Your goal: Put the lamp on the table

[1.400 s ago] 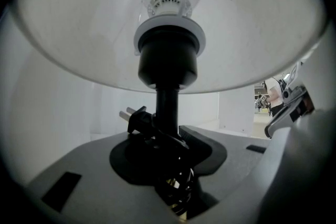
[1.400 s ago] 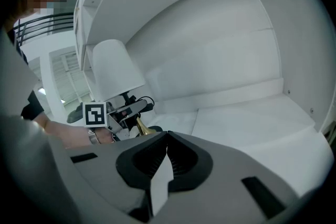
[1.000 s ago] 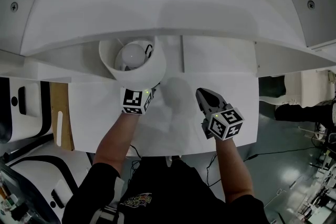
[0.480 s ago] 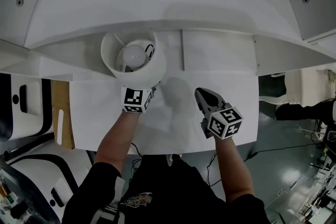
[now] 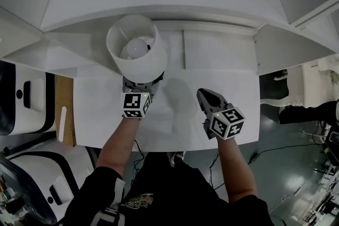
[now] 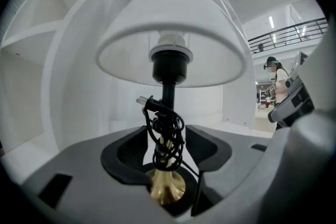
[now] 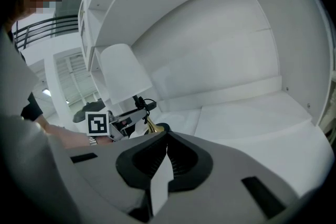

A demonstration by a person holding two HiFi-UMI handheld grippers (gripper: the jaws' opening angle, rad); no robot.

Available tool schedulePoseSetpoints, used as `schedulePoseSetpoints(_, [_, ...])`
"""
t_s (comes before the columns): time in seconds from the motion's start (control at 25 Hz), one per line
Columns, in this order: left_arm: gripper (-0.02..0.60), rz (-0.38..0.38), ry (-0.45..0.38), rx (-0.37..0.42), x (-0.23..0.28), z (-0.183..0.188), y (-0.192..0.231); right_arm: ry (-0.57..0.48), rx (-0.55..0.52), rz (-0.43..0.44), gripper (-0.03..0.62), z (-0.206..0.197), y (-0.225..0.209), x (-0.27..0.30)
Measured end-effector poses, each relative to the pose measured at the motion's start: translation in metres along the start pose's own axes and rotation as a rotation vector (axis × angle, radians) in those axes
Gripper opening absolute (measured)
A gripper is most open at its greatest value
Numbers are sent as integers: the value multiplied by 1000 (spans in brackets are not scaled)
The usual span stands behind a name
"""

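Now the left gripper [image 5: 142,83] has just been opening its jaws, which stand clear either side of the lamp [image 5: 148,63], so it stands freely on the table's [image 5: 212,119] far left, while the right gripper [image 5: 205,96] idles closed and empty.

White lampshade [image 5: 145,67], brass stem [image 6: 167,189]

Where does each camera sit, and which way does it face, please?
Head view: on the person's head, steeply down at table and lamp; forearms, left gripper, right gripper show.
Left gripper view: on the left gripper, facing the lamp stem between its jaws, which have just been opening.
Right gripper view: on the right gripper, jaws together, facing the lamp and left gripper.
All three show the lamp.
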State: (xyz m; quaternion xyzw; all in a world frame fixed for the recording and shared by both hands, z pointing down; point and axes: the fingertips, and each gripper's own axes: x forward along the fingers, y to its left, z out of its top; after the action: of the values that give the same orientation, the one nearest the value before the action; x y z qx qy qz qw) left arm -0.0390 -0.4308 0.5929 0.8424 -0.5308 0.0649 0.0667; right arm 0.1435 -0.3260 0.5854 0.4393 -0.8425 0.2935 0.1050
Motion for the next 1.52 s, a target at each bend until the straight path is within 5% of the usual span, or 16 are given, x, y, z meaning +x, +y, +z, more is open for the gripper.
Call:
schedulePoseSetpoints(0.32, [213, 54, 51, 3, -77, -15, -16, -22, -27, 42, 26, 0, 20, -27])
schedulePoseSetpoints(0.56, [10, 70, 91, 22, -142, -2, -45, -42, -52, 89, 26, -8, 42, -59])
schedulePoseSetpoints(0.84, [6, 92, 86, -83, -209, 27, -90, -51, -87, 141, 26, -28, 71, -97])
schedulePoseSetpoints(1.52, [6, 132, 168, -104, -345, 10, -117, -40, -89, 236, 26, -70, 143, -130])
